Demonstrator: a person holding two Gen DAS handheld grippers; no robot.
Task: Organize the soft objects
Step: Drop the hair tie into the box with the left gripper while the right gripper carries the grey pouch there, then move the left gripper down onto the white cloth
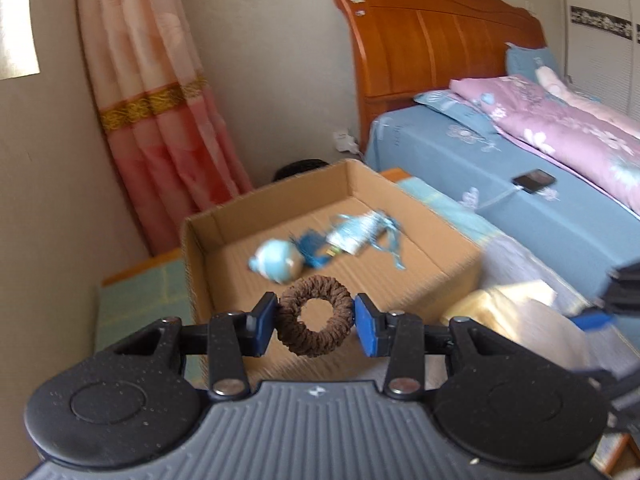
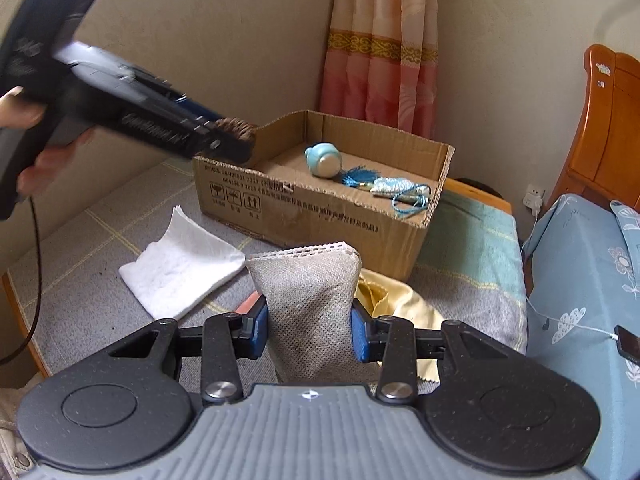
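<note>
My left gripper (image 1: pixel 315 322) is shut on a brown hair scrunchie (image 1: pixel 336 332) and holds it above the near edge of an open cardboard box (image 1: pixel 420 276). The right wrist view shows that scrunchie (image 2: pixel 236 128) over the box's left corner (image 2: pixel 320 216). Inside the box lie a light blue plush toy (image 1: pixel 276 262) and a blue tassel pouch (image 1: pixel 356 234). My right gripper (image 2: pixel 307 330) is shut on a grey fabric sachet (image 2: pixel 310 296), held above the table in front of the box.
A white folded cloth (image 2: pixel 180 268) and a yellow cloth (image 2: pixel 400 304) lie on the checked table cover (image 2: pixel 96 236). A bed with blue sheet (image 1: pixel 520 184), a phone (image 1: pixel 534 181) and a wooden headboard (image 1: pixel 432 40) stands to the right. A pink curtain (image 1: pixel 160 92) hangs behind.
</note>
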